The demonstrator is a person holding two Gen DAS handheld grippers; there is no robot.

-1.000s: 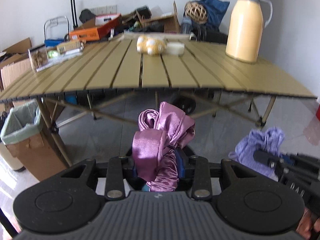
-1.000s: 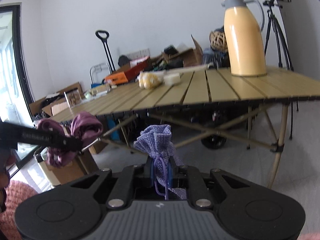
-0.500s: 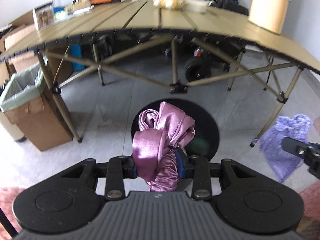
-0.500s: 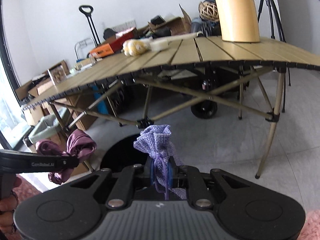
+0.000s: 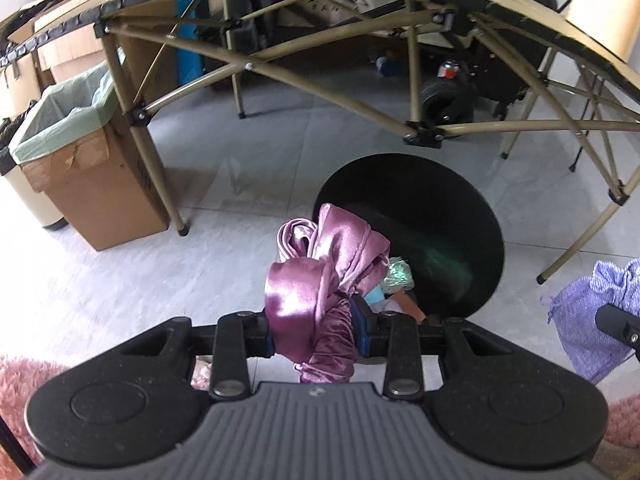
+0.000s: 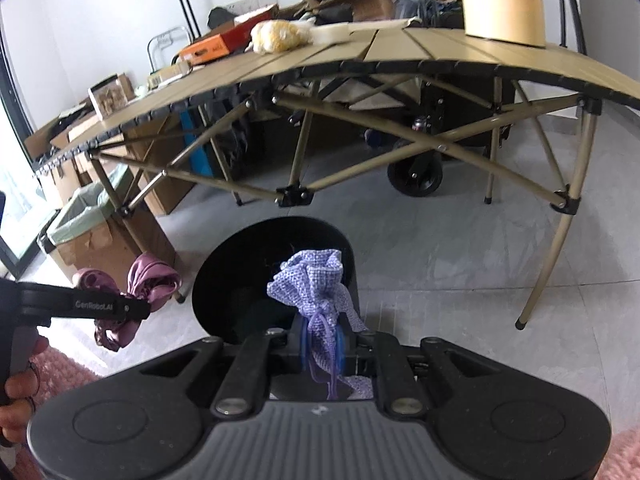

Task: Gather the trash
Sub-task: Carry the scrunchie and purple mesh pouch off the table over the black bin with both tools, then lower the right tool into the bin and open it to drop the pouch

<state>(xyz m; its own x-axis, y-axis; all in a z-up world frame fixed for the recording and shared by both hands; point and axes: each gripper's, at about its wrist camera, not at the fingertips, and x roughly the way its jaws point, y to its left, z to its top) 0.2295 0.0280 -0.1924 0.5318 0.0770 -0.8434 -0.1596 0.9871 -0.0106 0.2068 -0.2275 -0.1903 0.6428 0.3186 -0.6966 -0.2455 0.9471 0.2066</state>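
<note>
"GenRobot.AI" on left gripper, pinching purple satin cloth; right gripper pinching lilac pouch, both angled down over black bin.

A shiny mauve satin cloth sits against a black round bin. Right of the bin hangs a lilac woven pouch with purple drawstrings. Left of the bin stands a brown cardboard box lined in pale green. The surface behind the bin is olive-tan slats edged black; the floor is grey tile; pink shag rug.
</note>
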